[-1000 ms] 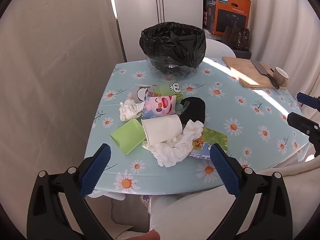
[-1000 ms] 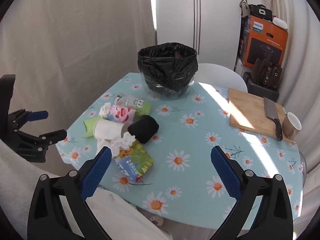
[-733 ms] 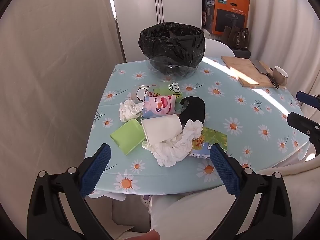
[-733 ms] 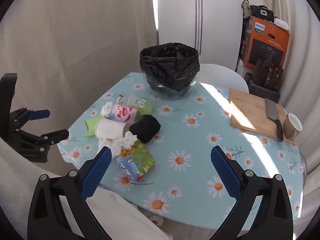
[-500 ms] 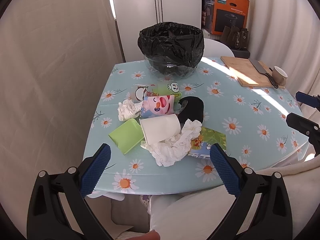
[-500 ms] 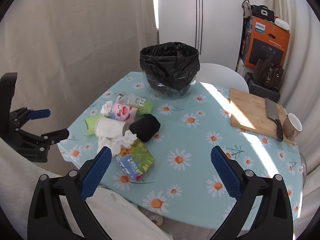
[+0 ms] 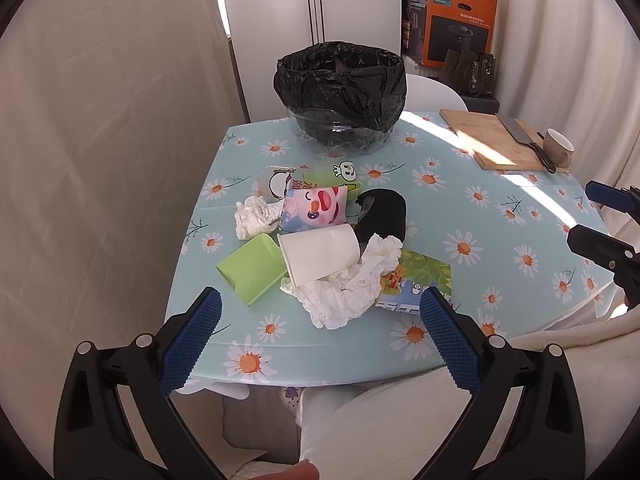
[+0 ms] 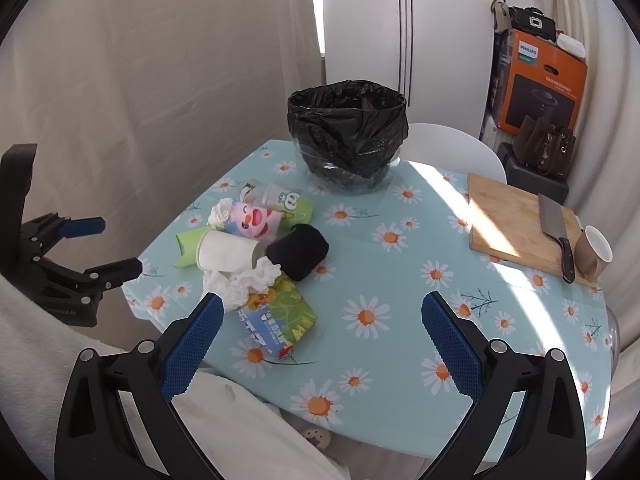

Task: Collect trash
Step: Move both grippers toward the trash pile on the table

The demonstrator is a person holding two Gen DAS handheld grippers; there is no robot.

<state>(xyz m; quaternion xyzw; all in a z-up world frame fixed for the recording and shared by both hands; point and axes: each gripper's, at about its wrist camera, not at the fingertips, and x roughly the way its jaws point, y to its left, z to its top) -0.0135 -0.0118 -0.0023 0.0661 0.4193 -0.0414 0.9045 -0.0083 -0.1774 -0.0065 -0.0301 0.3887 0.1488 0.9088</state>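
A heap of trash lies on the daisy tablecloth point(image 7: 472, 216): a white paper cup point(image 7: 320, 252) on its side, crumpled tissue point(image 7: 348, 284), a green cup point(image 7: 250, 266), a pink cartoon cup point(image 7: 316, 210), a black cup point(image 7: 382, 216) and a green-blue packet point(image 7: 416, 280). Behind it stands a bin lined with a black bag point(image 7: 340, 80). My left gripper point(image 7: 318, 330) hovers open over the table's near edge, short of the heap. My right gripper point(image 8: 318, 336) hangs open above the front of the table, right of the packet point(image 8: 280, 316).
A wooden cutting board point(image 8: 520, 224) with a cleaver point(image 8: 554, 228) and a beige mug point(image 8: 594, 252) sits at the table's right side. A white chair point(image 8: 448, 140) stands behind the table, an orange box point(image 8: 540, 84) beyond it. Curtains hang to the left.
Both views have shifted only slightly; the left gripper has crept a little toward the heap. Both grippers stay open and the trash has not moved.
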